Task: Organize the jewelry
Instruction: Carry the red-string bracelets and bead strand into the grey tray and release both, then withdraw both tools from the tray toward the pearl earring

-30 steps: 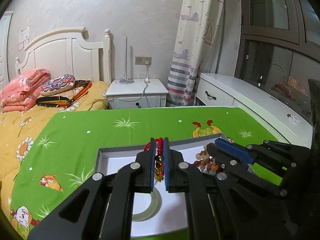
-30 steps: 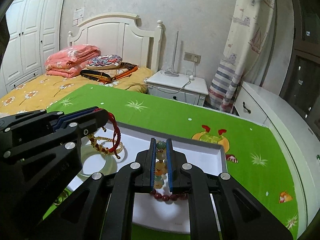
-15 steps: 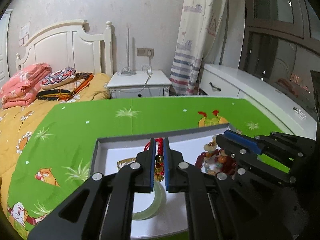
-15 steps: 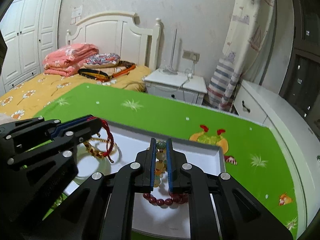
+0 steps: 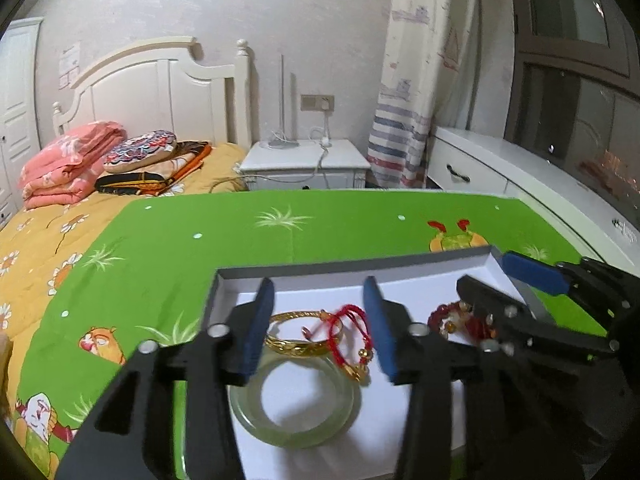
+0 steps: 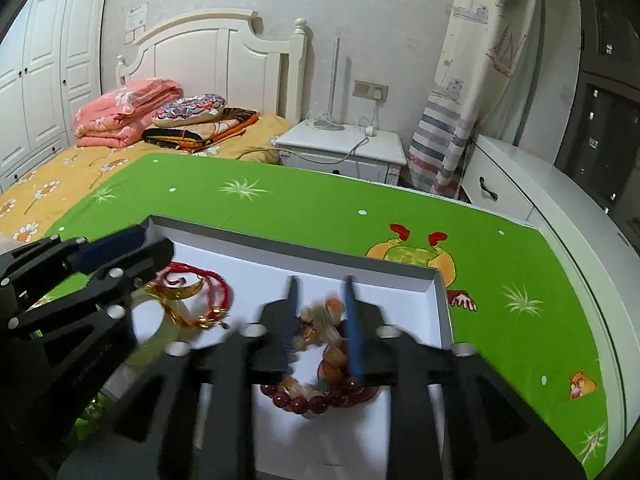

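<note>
A white tray [image 5: 348,270] lies on the green cloth. My left gripper [image 5: 320,328] hovers over its left half, jaws opening. The red cord bracelet [image 5: 352,328] lies loose between the fingers, touching neither pad, beside a gold bangle [image 5: 298,338] and a jade bangle [image 5: 296,404]. My right gripper [image 6: 322,312] is over the tray's right half, jaws opening as well. Blurred pale beads [image 6: 320,320] sit between its fingers, free of the pads, above a dark red bead bracelet [image 6: 312,400]. Each gripper shows in the other's view: right gripper [image 5: 492,276], left gripper [image 6: 154,242].
The green cartoon-print cloth [image 6: 304,204] covers the table around the tray [image 6: 438,284]. A bed [image 5: 60,216] with folded bedding stands to the left, a white nightstand [image 5: 308,160] behind, and a white dresser [image 5: 520,184] with a striped curtain at the right.
Both grippers went from shut to open. The red cord bracelet and the pale bead string left the pads and dropped into the tray. Both hands sank a little toward it.
</note>
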Motion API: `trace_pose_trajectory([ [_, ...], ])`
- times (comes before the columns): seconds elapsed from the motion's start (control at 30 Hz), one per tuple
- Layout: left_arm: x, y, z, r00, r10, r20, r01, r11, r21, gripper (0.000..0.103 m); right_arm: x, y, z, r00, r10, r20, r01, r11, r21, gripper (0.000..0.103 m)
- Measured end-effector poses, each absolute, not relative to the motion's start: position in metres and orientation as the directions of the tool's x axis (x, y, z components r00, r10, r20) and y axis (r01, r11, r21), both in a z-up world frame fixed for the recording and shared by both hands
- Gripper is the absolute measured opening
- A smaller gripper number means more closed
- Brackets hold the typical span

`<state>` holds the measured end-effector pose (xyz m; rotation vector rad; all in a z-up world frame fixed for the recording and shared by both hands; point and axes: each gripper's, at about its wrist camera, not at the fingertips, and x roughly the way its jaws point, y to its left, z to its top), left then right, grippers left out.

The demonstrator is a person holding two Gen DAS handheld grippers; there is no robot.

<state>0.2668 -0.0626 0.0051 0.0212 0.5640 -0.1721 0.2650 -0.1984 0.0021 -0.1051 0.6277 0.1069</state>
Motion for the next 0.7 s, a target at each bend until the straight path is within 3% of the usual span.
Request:
trace_pose_trajectory([
  [0.03, 0.266, -0.061, 0.007, 0.833, -0.153, -0.532, 0.163, 0.986, -0.028, 0.051, 0.263, -0.199, 0.003, 0.809, 0.067, -0.584, -0.128, 0.990, -0.063, 0.047],
  [0.3, 0.253, -0.052, 0.022, 0.859, -0.111, -0.500, 0.113, 0.993, -0.026, 0.082, 0.257, -0.198, 0.008, 0.814, 0.055, -0.579, -0.118, 0.990, -0.072, 0.047],
  [0.5, 0.228, -0.046, 0.028, 0.867, -0.103, -0.487, 0.114, 0.993, -0.007, 0.092, 0.235, -0.194, 0.009, 0.814, 0.078, -0.575, -0.135, 0.989, -0.056, 0.047],
  [0.7, 0.195, -0.029, 0.027, 0.861, -0.105, -0.497, 0.125, 0.992, 0.008, 0.095, 0.208, -0.185, 0.006, 0.808, 0.094, -0.582, -0.159, 0.985, -0.062, 0.049],
])
